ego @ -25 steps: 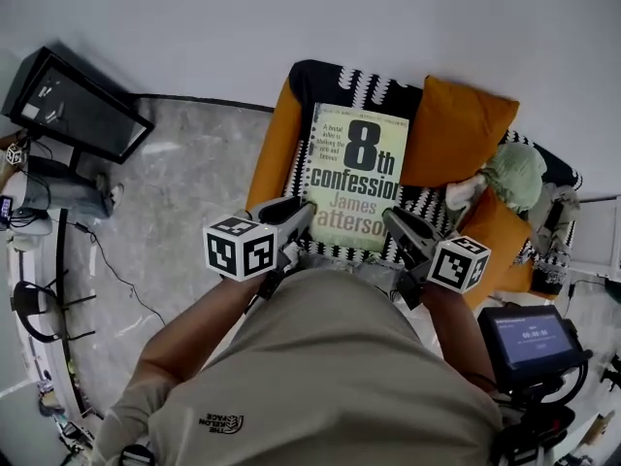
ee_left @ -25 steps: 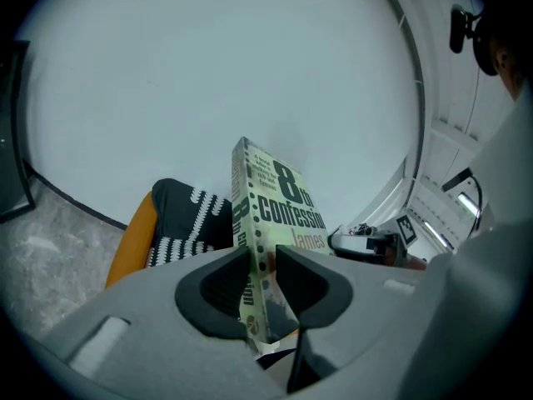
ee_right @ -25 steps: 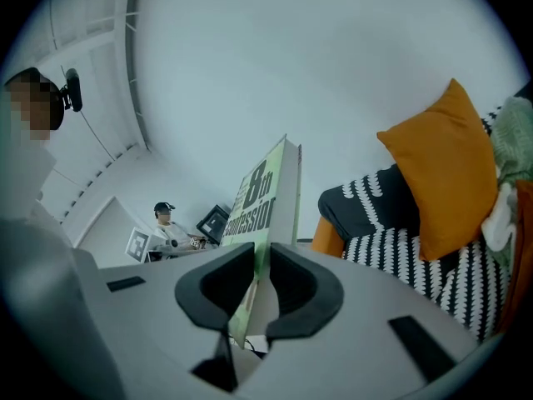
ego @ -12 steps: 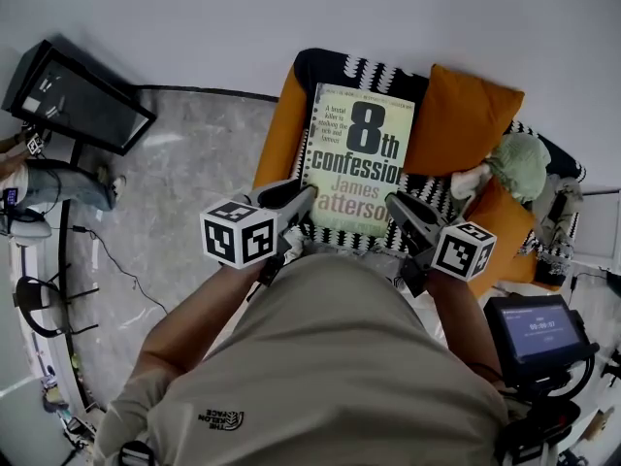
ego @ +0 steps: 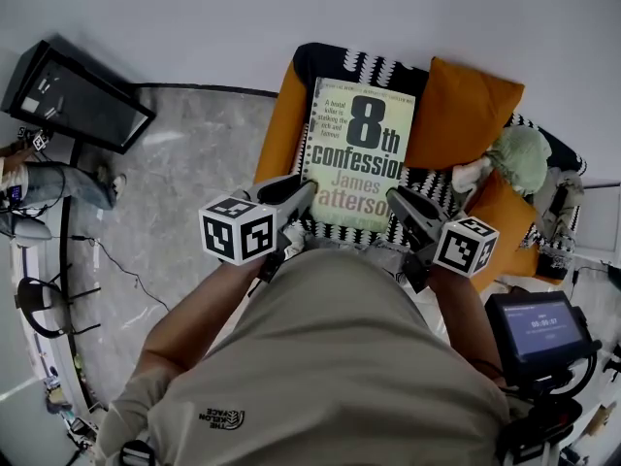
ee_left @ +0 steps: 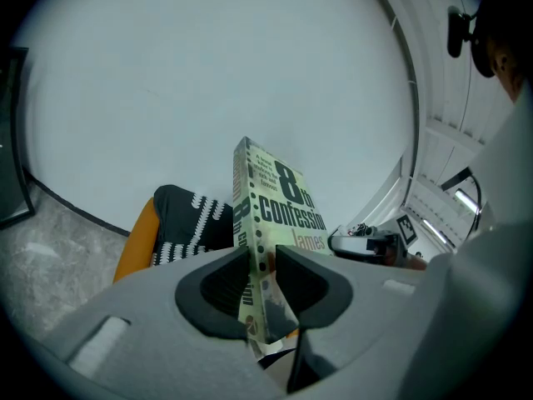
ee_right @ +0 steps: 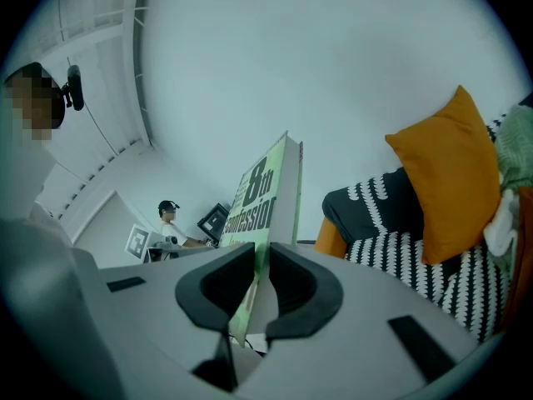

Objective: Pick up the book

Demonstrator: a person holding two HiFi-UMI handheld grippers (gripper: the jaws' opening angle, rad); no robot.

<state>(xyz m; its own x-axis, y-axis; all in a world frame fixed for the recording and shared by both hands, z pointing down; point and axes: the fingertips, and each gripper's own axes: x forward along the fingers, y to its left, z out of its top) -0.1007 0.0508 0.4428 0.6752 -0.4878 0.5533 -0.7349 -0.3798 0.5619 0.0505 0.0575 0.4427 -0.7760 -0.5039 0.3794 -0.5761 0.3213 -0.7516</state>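
The book (ego: 357, 158), a pale green paperback with large black title print, is held up above the armchair with its cover facing me. My left gripper (ego: 305, 193) is shut on its lower left corner at the spine; in the left gripper view the book (ee_left: 271, 202) stands edge-on between the pads of that gripper (ee_left: 262, 263). My right gripper (ego: 395, 200) is shut on the lower right corner. In the right gripper view the book (ee_right: 266, 192) rises between the closed jaws of the right gripper (ee_right: 257, 267).
Below the book is an orange armchair (ego: 277, 134) under a black-and-white patterned throw (ego: 367, 68), with an orange cushion (ego: 462, 115) and a green soft toy (ego: 518, 155) at right. A black monitor (ego: 76, 100) stands on the grey floor at left; a small screen (ego: 539, 328) at lower right.
Both grippers keep their hold on the book. It sits slightly higher in the head view; nothing else has visibly changed.
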